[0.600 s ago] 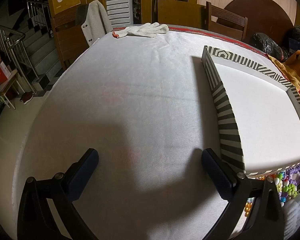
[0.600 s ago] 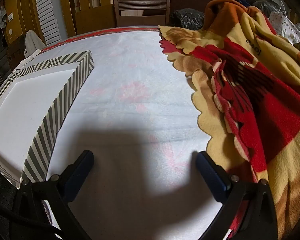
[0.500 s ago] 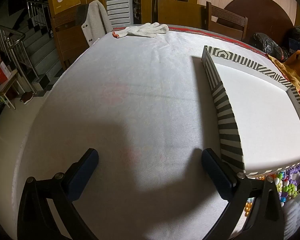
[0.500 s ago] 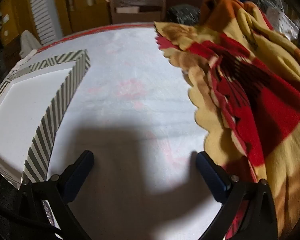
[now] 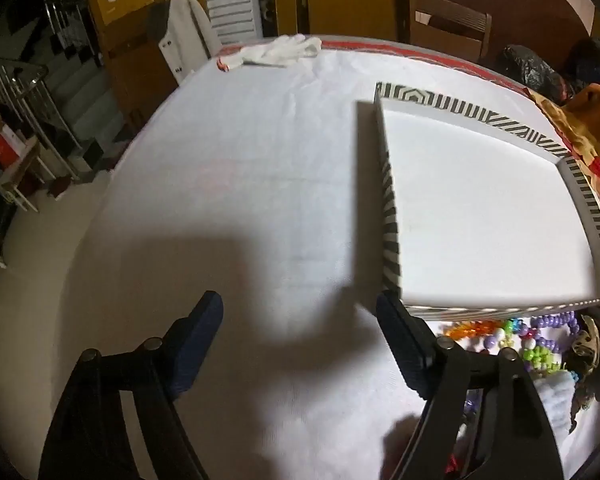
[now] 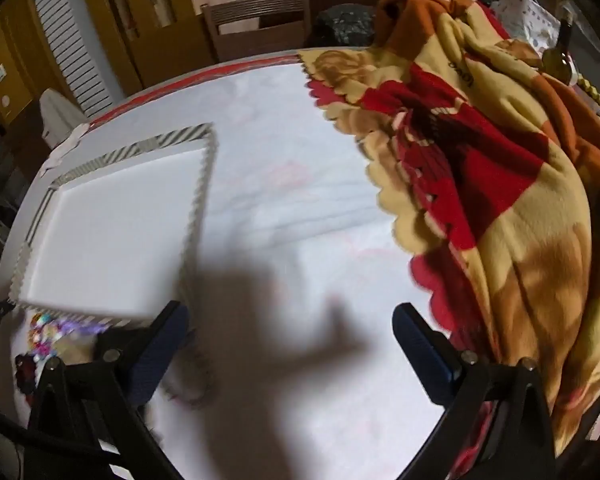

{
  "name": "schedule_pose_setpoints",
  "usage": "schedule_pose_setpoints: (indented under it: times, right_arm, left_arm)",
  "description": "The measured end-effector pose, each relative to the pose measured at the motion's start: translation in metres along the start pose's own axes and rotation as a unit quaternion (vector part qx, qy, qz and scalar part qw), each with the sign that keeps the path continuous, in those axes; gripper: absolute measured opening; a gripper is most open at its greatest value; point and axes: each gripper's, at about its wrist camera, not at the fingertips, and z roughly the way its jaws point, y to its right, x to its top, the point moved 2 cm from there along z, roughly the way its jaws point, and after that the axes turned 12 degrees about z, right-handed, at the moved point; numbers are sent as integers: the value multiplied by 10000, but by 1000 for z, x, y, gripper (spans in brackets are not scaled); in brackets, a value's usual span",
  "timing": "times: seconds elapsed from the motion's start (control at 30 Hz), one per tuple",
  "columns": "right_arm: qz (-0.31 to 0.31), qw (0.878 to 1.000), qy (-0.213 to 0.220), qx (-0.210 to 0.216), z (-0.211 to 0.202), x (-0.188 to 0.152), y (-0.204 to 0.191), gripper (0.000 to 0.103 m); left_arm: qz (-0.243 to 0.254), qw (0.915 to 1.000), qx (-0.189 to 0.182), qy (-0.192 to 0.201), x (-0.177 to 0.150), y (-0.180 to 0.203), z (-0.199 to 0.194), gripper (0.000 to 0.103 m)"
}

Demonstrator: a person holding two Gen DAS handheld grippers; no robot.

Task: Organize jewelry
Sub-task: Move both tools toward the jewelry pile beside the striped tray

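A shallow box with black-and-white striped walls and a white floor (image 5: 480,208) lies on the white table; it also shows in the right wrist view (image 6: 112,232). A heap of coloured bead jewelry (image 5: 536,340) lies on the cloth just in front of the box's near wall, blurred in the right wrist view (image 6: 56,332). A thin dark chain (image 6: 198,388) lies by my right gripper's left finger. My left gripper (image 5: 300,340) is open and empty, left of the beads. My right gripper (image 6: 290,350) is open and empty over bare cloth.
A red, yellow and orange blanket (image 6: 492,184) covers the table's right side. A white glove (image 5: 280,50) lies at the far edge. Wooden chairs (image 5: 448,24) stand behind the table. A staircase (image 5: 40,92) drops off to the left.
Both grippers have risen and pulled back. The box now looks smaller, and the beads in front of it show more fully. The right view has swung left and is blurred.
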Motion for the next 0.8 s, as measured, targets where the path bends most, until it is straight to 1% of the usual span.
schedule_pose_setpoints:
  times: [0.07, 0.2, 0.27, 0.37, 0.47, 0.6, 0.7, 0.8]
  right_arm:
    - [-101, 9999, 1, -1, -8, -11, -15, 103]
    - [-194, 9998, 12, 92, -22, -23, -41, 103]
    - [-231, 9997, 74, 100, -27, -29, -51, 103]
    - [-323, 9994, 125, -24, -31, -35, -64, 103]
    - [-410, 9991, 87, -62, -32, -40, -72, 103]
    - [-558, 9984, 98, -75, -33, -40, -77, 103]
    - [-670, 9977, -17, -77, -29, -40, -77, 103]
    - [-694, 9976, -32, -24, -28, -41, -77, 103]
  left_arm:
    - [-16, 10000, -10, 12, -2, 2, -9, 45]
    - [-21, 9997, -237, 95, -1, 6, -23, 45]
    - [75, 9995, -268, 129, 0, 11, -31, 45]
    - [325, 9986, -336, 242, 1, 23, -47, 45]
    - [456, 9974, -483, 290, 3, 31, -56, 45]
    - [462, 9963, -636, 334, 1, 41, -65, 45]
    - [419, 9960, -721, 307, 1, 49, -67, 44]
    - [463, 9950, -821, 318, -1, 60, -68, 44]
